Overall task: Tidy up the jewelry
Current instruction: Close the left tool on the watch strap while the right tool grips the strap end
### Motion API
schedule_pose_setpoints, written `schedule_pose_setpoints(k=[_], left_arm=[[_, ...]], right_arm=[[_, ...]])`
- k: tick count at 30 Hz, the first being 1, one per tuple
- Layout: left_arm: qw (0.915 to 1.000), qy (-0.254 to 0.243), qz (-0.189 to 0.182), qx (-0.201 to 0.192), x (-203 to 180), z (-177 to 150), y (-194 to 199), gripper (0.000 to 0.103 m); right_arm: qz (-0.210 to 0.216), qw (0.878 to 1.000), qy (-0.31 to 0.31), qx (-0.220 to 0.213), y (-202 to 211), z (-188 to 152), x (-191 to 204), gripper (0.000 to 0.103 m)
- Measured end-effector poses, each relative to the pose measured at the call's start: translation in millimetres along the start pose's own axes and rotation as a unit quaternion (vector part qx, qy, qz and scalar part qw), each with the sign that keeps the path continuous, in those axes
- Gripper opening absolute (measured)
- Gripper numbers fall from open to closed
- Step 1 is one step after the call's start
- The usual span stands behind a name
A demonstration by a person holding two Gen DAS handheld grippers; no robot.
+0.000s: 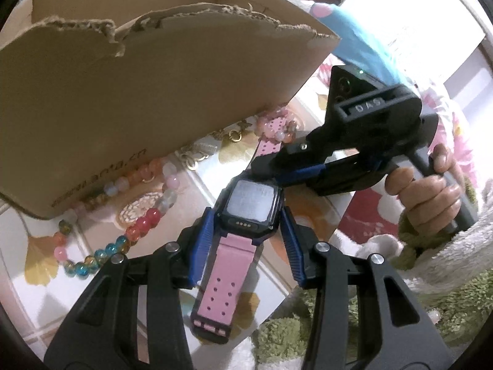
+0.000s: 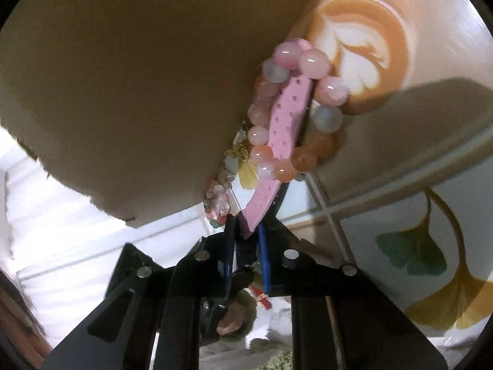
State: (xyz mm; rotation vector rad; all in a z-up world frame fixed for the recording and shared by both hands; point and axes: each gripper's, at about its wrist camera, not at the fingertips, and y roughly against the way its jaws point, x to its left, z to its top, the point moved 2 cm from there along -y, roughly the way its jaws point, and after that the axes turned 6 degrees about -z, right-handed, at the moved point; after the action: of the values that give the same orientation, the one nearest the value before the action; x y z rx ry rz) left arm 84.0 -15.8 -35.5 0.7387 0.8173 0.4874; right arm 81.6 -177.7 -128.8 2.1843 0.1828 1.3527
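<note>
Watch (image 1: 251, 203) lies face up on the patterned tabletop (image 1: 311, 215), just beside a torn cardboard box (image 1: 154, 92). Its dark case sits between the blue pads of the left gripper (image 1: 249, 225), which look pressed to the case's two sides, so I judge that gripper grasping the case. The near pink strap (image 1: 222, 280) runs back between the left fingers; the far strap (image 2: 286, 129) runs away toward the box and passes through a pink bead bracelet (image 2: 308, 61). The right gripper (image 2: 246, 240) has its fingers clenched on that far strap close to the case, seen edge on from its own camera. A hand (image 1: 431, 197) holds its handle.

Handling, as a judgement: the case is rigid, small and the heaviest part, with flat sides that suit the pads; the screen is the fragile face, so pressure belongs on the sides only. Straps are soft rubbery bands that bend and droop, grippy rather than slippery, and fair for steadying but poor for carrying, since the case would swing. Because the far strap threads the bracelet, lifting may drag the round, rolling beads along; drawing the strap out first seems wiser.

A longer strand of coloured beads (image 1: 101, 252) lies by the box corner, near the watch but apart from it
</note>
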Motion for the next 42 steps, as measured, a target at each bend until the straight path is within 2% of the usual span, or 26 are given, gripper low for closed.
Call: schedule_pose_setpoints(k=[2,6,9,10,12,13,15,17,20,25,31,33,37,40,42], left_arm=[[0.9996,-0.009,0.027,0.007,-7,-5,4,0.051],[0.9968,-0.033,0.071,0.016,-22,-18,11,0.052],[0.9902,-0.057,0.126,0.022,-37,-27,14,0.052],[0.9838,-0.073,0.162,0.026,-44,-31,13,0.052],[0.9737,-0.095,0.205,0.029,-51,-34,8,0.051],[0.9647,-0.112,0.236,0.035,-56,-37,4,0.051],[0.9482,-0.144,0.279,0.049,-66,-43,-7,0.045],[0.9383,-0.168,0.298,0.048,-75,-47,-13,0.043],[0.9303,-0.186,0.313,0.047,-85,-49,-18,0.043],[0.9313,-0.174,0.318,0.038,-91,-50,-21,0.041],[0.9261,-0.181,0.329,0.034,-90,-49,-31,0.023],[0.9258,-0.185,0.328,0.032,-89,-49,-34,0.014],[0.9225,-0.19,0.335,0.027,-91,-50,-34,0.009],[0.919,-0.2,0.34,0.014,-96,-51,-24,0.004],[0.9213,-0.201,0.333,0.011,-94,-49,-18,0.002]], right_arm=[[0.006,1.0,-0.027,0.005,0,2,-6,0.011],[0.006,0.999,-0.046,0.005,2,3,-11,0.01],[0.011,0.998,-0.067,0.011,2,10,-17,0.008],[0.021,0.996,-0.084,0.018,2,11,-21,0.006],[0.026,0.995,-0.098,0.022,-5,10,-27,0.006],[0.027,0.994,-0.103,0.022,-4,10,-28,0.006],[0.031,0.993,-0.115,0.023,-5,11,-30,0.006],[0.035,0.991,-0.124,0.024,-5,12,-31,0.006],[0.044,0.989,-0.137,0.029,-4,13,-34,0.006],[0.058,0.986,-0.153,0.037,9,21,-47,0.006],[0.071,0.983,-0.165,0.036,8,21,-60,0.006],[0.074,0.983,-0.166,0.034,7,19,-61,0.006],[0.078,0.982,-0.167,0.031,2,11,-61,0.006],[0.073,0.983,-0.167,0.027,23,-3,-57,0.006],[0.072,0.983,-0.168,0.025,25,-6,-60,0.006]])
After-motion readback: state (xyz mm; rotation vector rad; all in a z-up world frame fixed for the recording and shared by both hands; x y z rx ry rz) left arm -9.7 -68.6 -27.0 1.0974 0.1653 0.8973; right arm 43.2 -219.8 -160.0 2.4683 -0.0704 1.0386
